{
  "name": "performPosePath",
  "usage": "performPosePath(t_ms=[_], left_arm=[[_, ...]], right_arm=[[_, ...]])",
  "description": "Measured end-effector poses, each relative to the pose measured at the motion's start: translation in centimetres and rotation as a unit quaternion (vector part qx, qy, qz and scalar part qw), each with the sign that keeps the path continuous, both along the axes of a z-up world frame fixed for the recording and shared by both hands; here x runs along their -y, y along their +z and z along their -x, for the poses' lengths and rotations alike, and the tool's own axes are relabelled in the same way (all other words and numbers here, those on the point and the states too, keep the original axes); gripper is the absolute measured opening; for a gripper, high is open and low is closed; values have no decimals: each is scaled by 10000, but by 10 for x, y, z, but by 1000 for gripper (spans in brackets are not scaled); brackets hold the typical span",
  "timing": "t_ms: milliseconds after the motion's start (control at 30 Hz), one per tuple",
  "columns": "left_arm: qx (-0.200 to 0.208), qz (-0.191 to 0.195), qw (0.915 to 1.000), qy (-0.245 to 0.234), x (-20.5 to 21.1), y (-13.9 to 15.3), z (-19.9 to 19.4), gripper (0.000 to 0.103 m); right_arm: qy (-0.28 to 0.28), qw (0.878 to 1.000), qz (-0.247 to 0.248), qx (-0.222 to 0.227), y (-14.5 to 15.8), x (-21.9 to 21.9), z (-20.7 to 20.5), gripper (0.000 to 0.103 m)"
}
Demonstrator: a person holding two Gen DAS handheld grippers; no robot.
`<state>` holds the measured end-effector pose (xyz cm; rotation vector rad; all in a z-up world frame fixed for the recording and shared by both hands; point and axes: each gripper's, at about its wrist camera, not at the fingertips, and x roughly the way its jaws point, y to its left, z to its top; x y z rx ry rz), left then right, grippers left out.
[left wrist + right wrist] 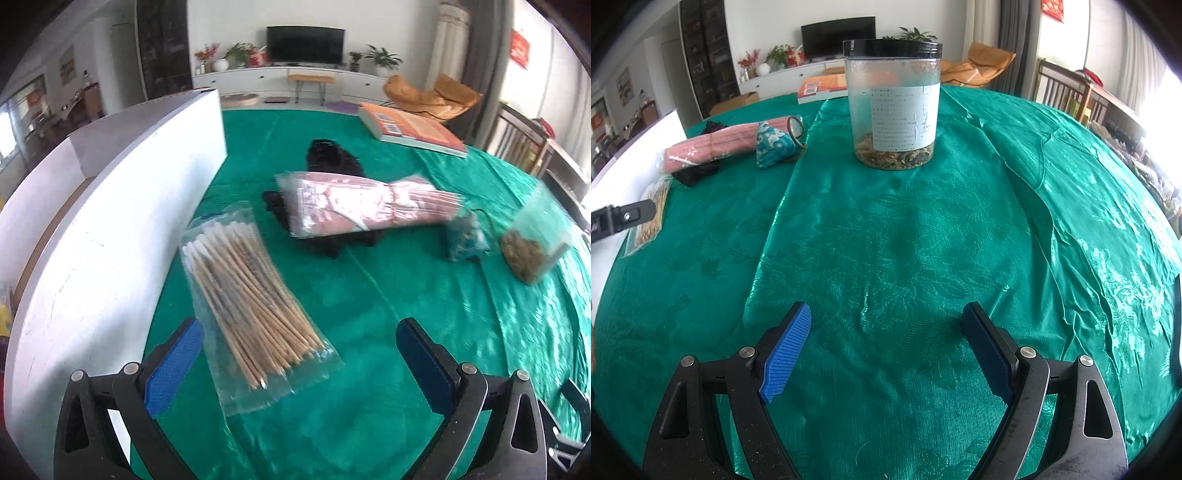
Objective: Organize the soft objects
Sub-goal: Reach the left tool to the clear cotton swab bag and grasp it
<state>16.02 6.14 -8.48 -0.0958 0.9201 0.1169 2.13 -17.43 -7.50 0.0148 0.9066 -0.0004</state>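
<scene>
We see both grippers over a green satin tablecloth (886,229). The left gripper (299,350), w/ blue ribbed pads, sits at the bottom of the left wrist view, jaws spread wide and holding nothing. Between them, lower centre-left, lies a clear plastic bag of long wooden cotton swabs (251,299), its near end reaching in betw. the pads but touching neither. A white cardboard box wall (110,229) runs along the left edge, just beside the swab bag.

Mid-frame we find a pink cloth roll in a clear plastic wrapper (362,203) resting on top of a black soft item (332,158). To the right, blurred, are a small blue-and-white patterned fabric pouch (465,240) and a clear plastic jar w/ dried contents (532,247). An orange-covered book (413,129) lies at upper right.

In the right wrist view, the right gripper (886,347) is at the bottom, jaws released and empty above bare cloth. The jar, black-lidded, stands upright at upper centre, well apart from it. Pink roll and pouch sit upper left, touching each other.
</scene>
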Motion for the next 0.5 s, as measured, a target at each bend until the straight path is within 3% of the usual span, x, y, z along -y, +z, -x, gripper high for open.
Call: performPosePath(t_ms=[333,500], left_arm=[[-347,349,9968,625,-23,-19,-28,103],[-436,326,9963,672,-25,-23,-35,103]], right_arm=[[-1,10000,3,-1,0,0,0,87],[0,10000,4,-1,0,0,0,87]])
